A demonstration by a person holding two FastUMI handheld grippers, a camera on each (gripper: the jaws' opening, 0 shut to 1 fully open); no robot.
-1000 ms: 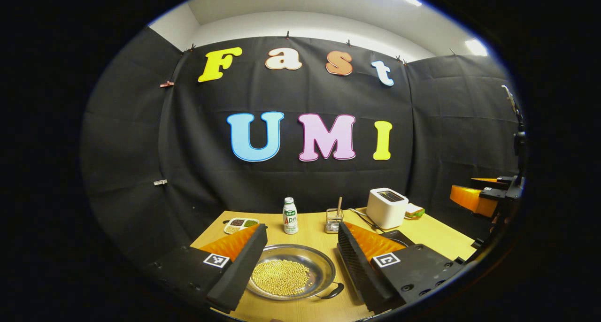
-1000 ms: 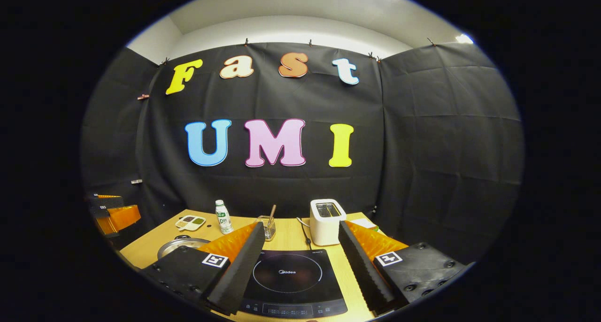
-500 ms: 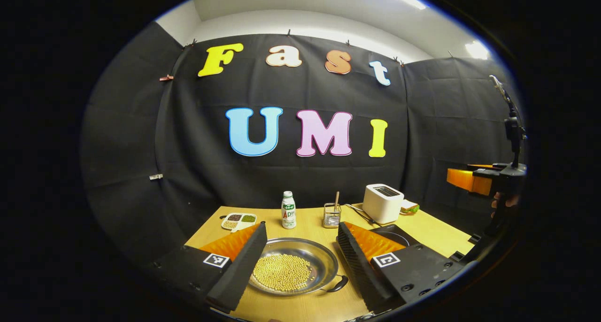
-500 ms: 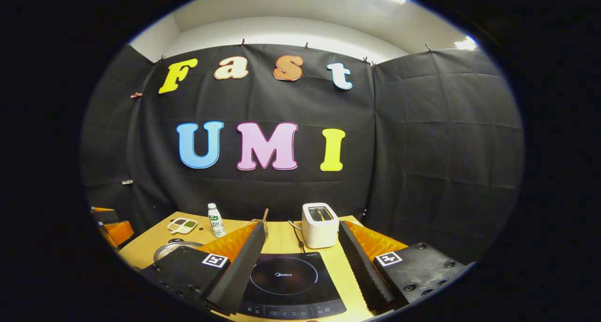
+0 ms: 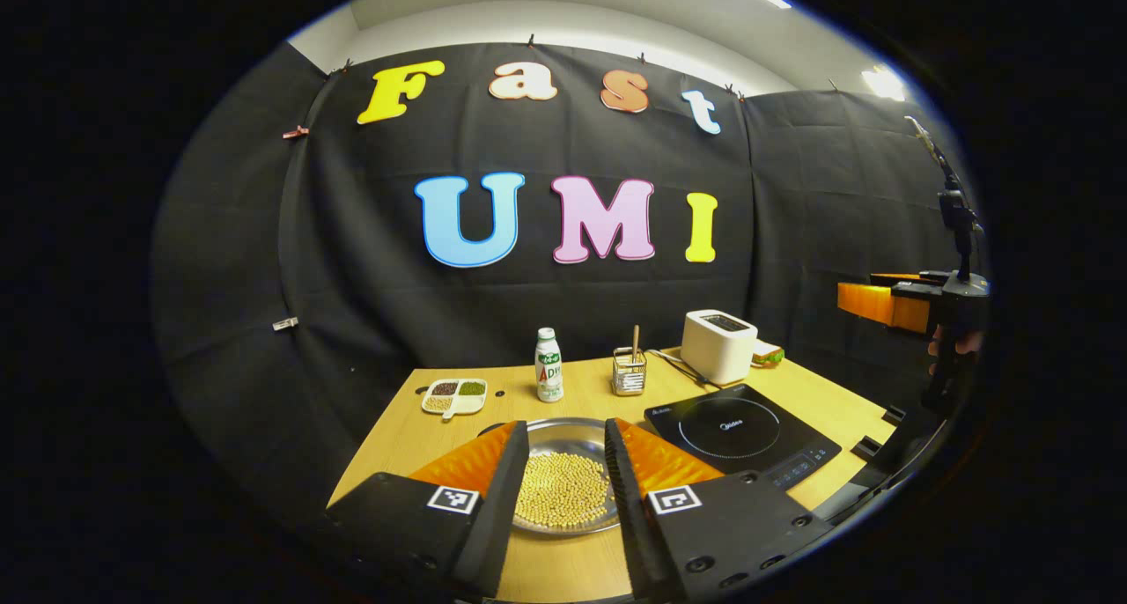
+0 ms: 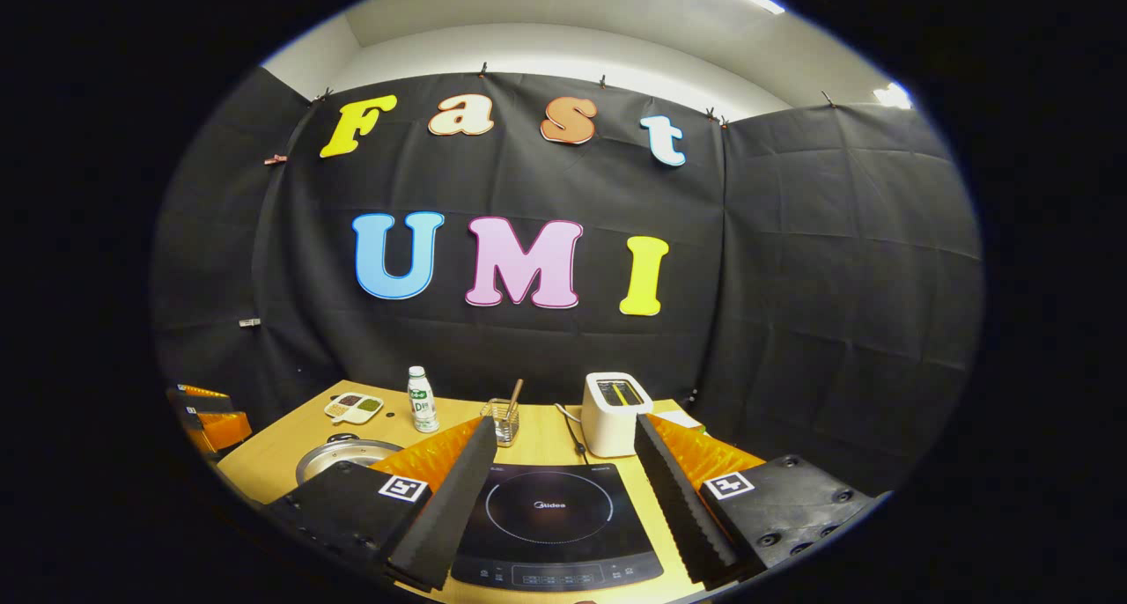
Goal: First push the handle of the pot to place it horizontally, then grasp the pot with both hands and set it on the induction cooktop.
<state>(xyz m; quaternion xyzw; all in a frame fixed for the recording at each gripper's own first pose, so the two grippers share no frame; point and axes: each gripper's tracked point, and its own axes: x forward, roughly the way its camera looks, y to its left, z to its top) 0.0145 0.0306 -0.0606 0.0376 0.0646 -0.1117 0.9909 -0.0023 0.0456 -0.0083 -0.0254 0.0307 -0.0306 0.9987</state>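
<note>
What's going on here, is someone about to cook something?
A person holds a two-finger gripper in each hand over a wooden table. The left gripper, its fingers fairly close together but gripping nothing, hangs above a shallow metal pot of small yellowish beans. The right gripper, fingers wide apart, hangs over a black induction cooktop beside the pot. The pot sits on the table, not yet on the cooktop. A toaster and a bottle stand behind.

Left gripper (image 5: 566,489): fingers narrowly parted, above the pot.
Pot (image 5: 563,489): shallow, metal, filled with yellow beans, on table (image 5: 423,437).
Induction cooktop (image 5: 740,432): right of pot.
Right gripper (image 5: 889,303): far right, raised.
</note>
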